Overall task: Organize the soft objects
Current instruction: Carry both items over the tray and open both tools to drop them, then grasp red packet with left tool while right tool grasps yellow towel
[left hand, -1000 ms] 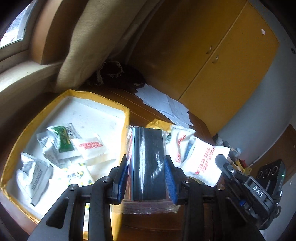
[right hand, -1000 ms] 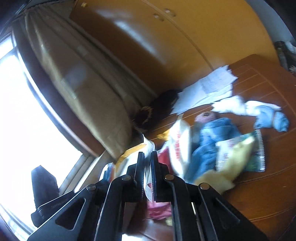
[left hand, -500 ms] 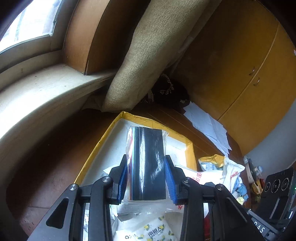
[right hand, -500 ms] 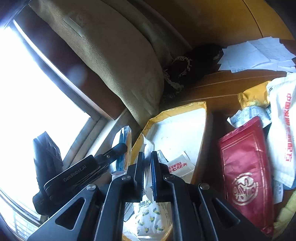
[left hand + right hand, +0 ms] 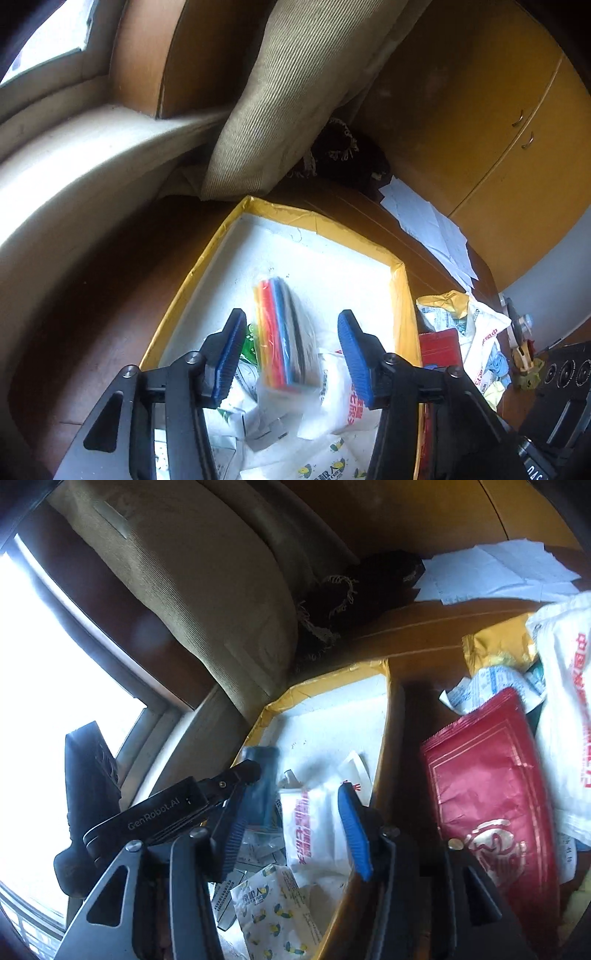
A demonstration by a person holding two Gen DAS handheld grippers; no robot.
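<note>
The left tool stands spread over the shallow yellow-rimmed box with a white floor, and the clear plastic pack of stacked coloured sheets sits in the gap between its blue pads, touching neither. The pack leans on the heap of white printed sachets in the near end of the box, its red, orange, blue and dark edges fanned upward and its plastic skin crumpled below.

The right tool is spread too, hanging over the same box from the other side. Between its blue pads lies a white sachet with red lettering, resting flat on the other packets and, as far as I can see, free of both pads. A red foil pouch with gold trim lies on the brown wooden tabletop just outside the box's right wall.

A moment ago the left tool clamped the pack upright and the right tool was pressed together on a thin white packet; both jaws have just been opening, and both items now lie in the box.
</note>
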